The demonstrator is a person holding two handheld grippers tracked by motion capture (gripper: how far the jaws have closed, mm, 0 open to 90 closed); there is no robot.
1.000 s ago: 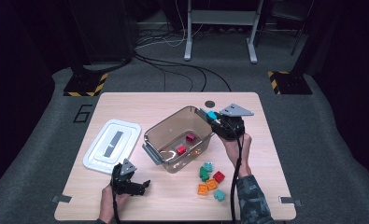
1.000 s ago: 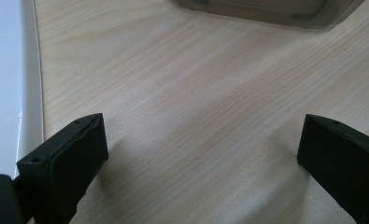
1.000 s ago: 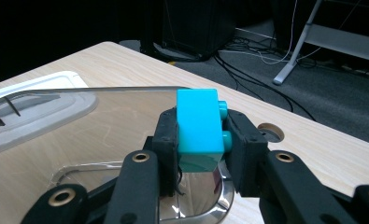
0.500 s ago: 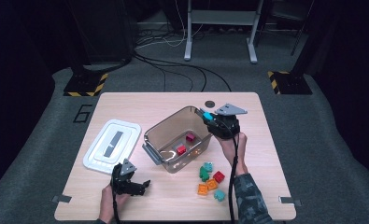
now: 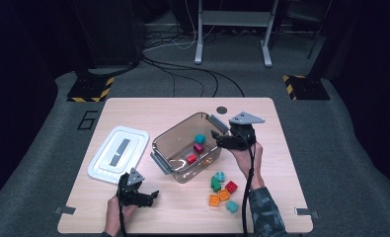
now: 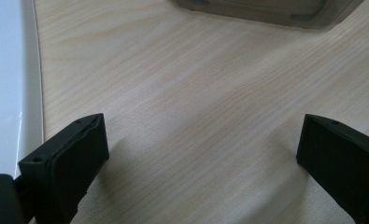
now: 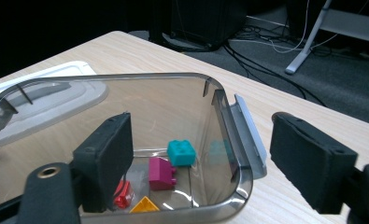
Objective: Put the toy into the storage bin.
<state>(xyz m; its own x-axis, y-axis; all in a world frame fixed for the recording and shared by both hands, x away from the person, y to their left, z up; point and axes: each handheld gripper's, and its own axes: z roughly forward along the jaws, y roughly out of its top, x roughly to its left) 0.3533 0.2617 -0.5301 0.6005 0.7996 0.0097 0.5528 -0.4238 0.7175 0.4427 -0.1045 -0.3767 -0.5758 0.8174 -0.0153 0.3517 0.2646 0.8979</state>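
Hovering at the tub's [image 5: 187,148] right rim, the right gripper [image 5: 221,139] is held released and empty; a teal block [image 7: 181,152] lies inside. The left gripper [image 5: 150,196] is rested released on the bench [image 5: 148,116].

Both grippers are black. The right gripper [image 5: 216,137] carries a grey three-cornered plate [image 5: 246,118] on top, and a black cable [image 5: 247,187] trails from it past a camouflage sleeve [image 5: 264,212]. The left gripper [image 5: 153,195] bears a smaller grey plate [image 5: 134,176]. In each gripper view, the blocky matt jaws show a small round hole near the tip.
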